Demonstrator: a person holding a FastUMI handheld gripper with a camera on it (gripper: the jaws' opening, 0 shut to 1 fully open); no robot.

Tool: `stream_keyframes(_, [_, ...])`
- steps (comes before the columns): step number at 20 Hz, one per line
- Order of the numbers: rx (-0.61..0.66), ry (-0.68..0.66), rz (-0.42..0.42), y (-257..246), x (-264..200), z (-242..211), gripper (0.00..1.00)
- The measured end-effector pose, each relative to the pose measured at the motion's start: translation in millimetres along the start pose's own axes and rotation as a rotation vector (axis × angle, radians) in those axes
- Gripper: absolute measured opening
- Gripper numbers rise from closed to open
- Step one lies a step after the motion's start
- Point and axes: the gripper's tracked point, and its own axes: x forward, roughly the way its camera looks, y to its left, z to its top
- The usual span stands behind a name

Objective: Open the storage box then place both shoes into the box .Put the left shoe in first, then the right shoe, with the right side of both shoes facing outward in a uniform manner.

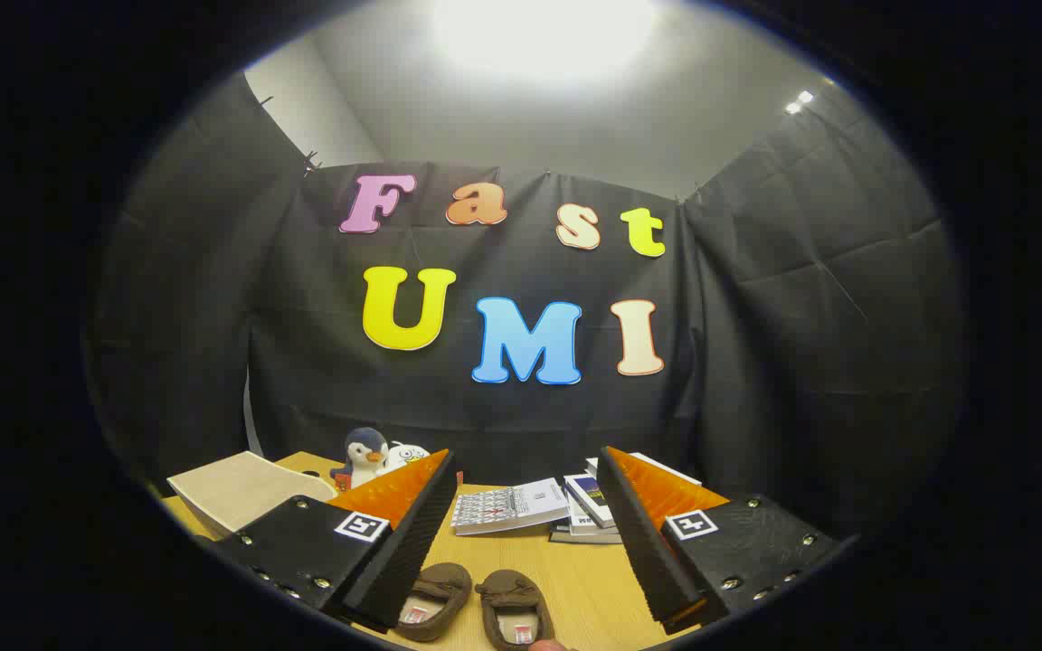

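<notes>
Gripper view: tool gapes empty above both shoes; grabbing either before opening the storage box would break the order.

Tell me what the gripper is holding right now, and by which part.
Nothing is held. The gripper is open, its fingers spread wide above the table, with the two brown shoes lying untouched between them.
</notes>
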Motion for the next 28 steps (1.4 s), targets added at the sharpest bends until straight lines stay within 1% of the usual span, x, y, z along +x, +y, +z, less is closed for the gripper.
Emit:
stream_keyframes(8, [0.001,-0.025,-0.01,-2.2,1.0,6.7,0.96])
stream_keyframes(12, [0.003,-0.033,0.011,2.7,2.4,6.9,0.96])
stream_keyframes(19, [0.001,0.018,0.041,17.3,8.0,-8.4,0.96])
stream_keyframes(22, [0.055,0.03,0.076,33.9,11.2,-16.3,0.96])
stream_keyframes(28, [0.205,0.096,0.186,81.5,14.0,-40.8,0.96])
